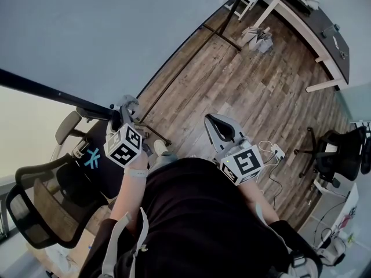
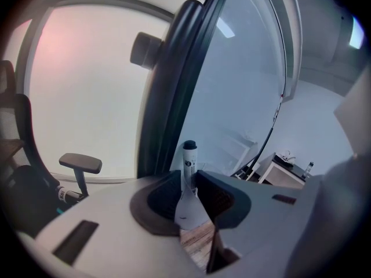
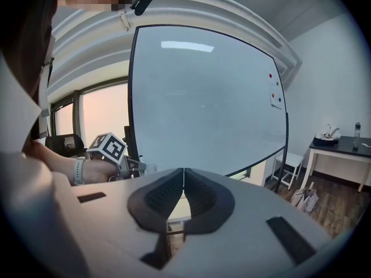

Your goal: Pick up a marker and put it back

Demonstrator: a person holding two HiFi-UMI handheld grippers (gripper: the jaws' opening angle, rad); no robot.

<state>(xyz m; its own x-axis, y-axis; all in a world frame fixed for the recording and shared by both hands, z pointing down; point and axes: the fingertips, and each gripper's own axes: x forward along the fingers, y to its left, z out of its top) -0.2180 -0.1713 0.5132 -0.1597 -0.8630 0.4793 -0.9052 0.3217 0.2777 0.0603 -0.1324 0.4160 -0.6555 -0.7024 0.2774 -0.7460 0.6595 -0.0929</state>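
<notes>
A white marker with a black cap stands upright between the jaws of my left gripper, whose pads press on its barrel. In the head view the left gripper is up at the left end of the whiteboard, beside its dark frame. My right gripper is shut with nothing in it, its pads meeting in a thin line. It hangs over the wood floor in the head view, apart from the board. The right gripper view also shows the left gripper's marker cube and the whiteboard.
A black mesh office chair stands at the left below the board. The whiteboard's stand legs run across the floor. A dark table, bags on the floor, a second chair and a power strip with cables lie to the right.
</notes>
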